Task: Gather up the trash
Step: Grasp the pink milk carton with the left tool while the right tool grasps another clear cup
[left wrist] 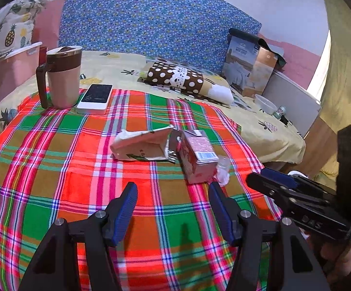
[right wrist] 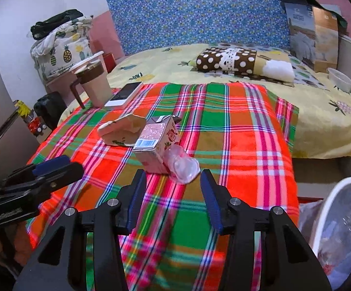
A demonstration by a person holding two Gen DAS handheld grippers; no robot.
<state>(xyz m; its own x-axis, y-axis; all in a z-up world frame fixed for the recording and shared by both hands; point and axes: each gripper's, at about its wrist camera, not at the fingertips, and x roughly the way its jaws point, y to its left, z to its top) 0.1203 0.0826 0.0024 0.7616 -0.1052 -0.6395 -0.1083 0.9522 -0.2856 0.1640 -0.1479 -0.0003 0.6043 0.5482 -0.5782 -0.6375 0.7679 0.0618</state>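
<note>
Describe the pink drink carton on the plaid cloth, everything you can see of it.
The pink drink carton is a small rectangular paperboard box with fruit artwork, a barcode label facing the cameras and its top flaps pulled open. It stands slightly tilted on the plaid cloth. The flattened cream carton leans against one side; a crumpled clear plastic wrapper touches the other. Neither gripper touches it.

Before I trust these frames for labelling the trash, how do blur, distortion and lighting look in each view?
Left wrist view: sharp on the pink carton, strong fisheye bending of the plaid cloth, dark vignette corners, bright washout at the right edge. Right wrist view: cloth near the right gripper smeared by motion blur, crumpled clear wrapper soft, same barrel distortion.
</note>
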